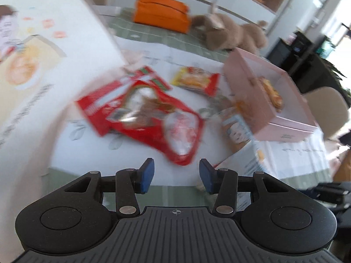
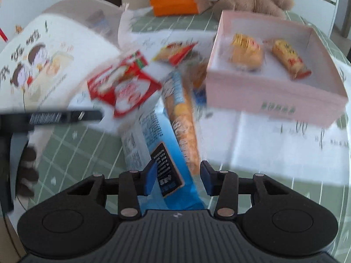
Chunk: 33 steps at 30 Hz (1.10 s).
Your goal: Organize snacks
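Red snack packets (image 1: 142, 111) lie on the white sheet in the left wrist view, just ahead of my left gripper (image 1: 176, 176), which is open and empty. A yellow-red packet (image 1: 196, 81) lies behind them. A pink box (image 1: 269, 96) at the right holds orange snack packs. In the right wrist view my right gripper (image 2: 178, 178) is open, its fingers either side of the near end of a long blue-and-orange packet (image 2: 175, 135). The pink box (image 2: 274, 94) holds two orange packs (image 2: 246, 51). The red packets (image 2: 122, 85) lie at the left.
A large white printed bag (image 1: 37, 76) fills the left side, also in the right wrist view (image 2: 50, 63). An orange pouch (image 1: 161, 14) and a brown plush toy (image 1: 234, 32) sit at the back. The table has a green grid cloth (image 2: 72, 151).
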### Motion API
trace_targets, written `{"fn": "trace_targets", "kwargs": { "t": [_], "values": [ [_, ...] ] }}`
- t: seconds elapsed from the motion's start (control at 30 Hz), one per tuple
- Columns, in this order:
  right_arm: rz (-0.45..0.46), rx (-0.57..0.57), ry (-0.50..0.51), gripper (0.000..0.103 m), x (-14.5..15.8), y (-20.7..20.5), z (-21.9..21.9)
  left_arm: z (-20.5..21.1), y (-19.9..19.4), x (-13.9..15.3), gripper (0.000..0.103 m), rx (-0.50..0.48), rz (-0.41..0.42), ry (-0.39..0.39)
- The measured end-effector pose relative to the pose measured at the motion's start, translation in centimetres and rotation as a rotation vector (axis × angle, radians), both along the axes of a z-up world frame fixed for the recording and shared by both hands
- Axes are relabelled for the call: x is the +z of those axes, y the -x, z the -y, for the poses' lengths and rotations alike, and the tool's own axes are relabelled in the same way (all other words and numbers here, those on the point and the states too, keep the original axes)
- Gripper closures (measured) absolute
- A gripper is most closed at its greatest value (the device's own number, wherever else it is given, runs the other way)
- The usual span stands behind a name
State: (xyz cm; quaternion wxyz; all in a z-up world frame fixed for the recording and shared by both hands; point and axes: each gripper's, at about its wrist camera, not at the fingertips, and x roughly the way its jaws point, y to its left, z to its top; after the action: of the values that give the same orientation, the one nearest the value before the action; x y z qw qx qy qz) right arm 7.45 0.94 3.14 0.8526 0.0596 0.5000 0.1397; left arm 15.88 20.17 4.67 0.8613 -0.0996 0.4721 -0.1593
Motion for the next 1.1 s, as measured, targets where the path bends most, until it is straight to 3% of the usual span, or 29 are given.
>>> {"fn": "trace_targets", "kwargs": {
  "t": [0.13, 0.23, 0.33, 0.5, 0.63, 0.83, 0.97, 1.1],
  "values": [
    [-0.046, -0.055, 0.004, 0.058, 0.0, 1.8, -0.2, 2.6, -0.4, -0.3, 0.053, -0.103, -0.005, 0.06],
    [-0.07, -0.094, 0.022, 0.052, 0.5, 3.1, 0.9, 5.8, 0.0, -1.2, 0.053, -0.184, -0.017, 0.024],
    [-0.032, -0.107, 0.078, 0.045, 1.1, 4.8, 1.9, 8.1, 1.5, -1.2, 0.051, -0.24, 0.005, -0.025],
    [0.057, -0.087, 0.067, 0.043, 1.5, 4.7, 3.8, 8.7, 3.5, 0.2, 0.052, -0.172, 0.045, -0.211],
    [0.001, -0.055, 0.015, 0.042, 0.3, 3.7, 2.1, 6.5, 3.4, 1.3, 0.052, -0.121, 0.047, -0.273],
    [-0.012, -0.003, -0.043, 0.043, 0.4, 6.1, -3.4, 3.8, 3.0, 1.7, 0.053, -0.184, 0.042, -0.232],
    [-0.004, -0.124, -0.016, 0.042, 0.9, 7.5, -4.9, 4.7, 2.3, 0.6, 0.053, -0.259, 0.023, -0.148],
    [0.011, -0.288, 0.081, 0.042, 0.8, 9.5, -4.6, 7.2, 2.4, -0.7, 0.053, -0.34, -0.006, -0.134]
  ]
}}
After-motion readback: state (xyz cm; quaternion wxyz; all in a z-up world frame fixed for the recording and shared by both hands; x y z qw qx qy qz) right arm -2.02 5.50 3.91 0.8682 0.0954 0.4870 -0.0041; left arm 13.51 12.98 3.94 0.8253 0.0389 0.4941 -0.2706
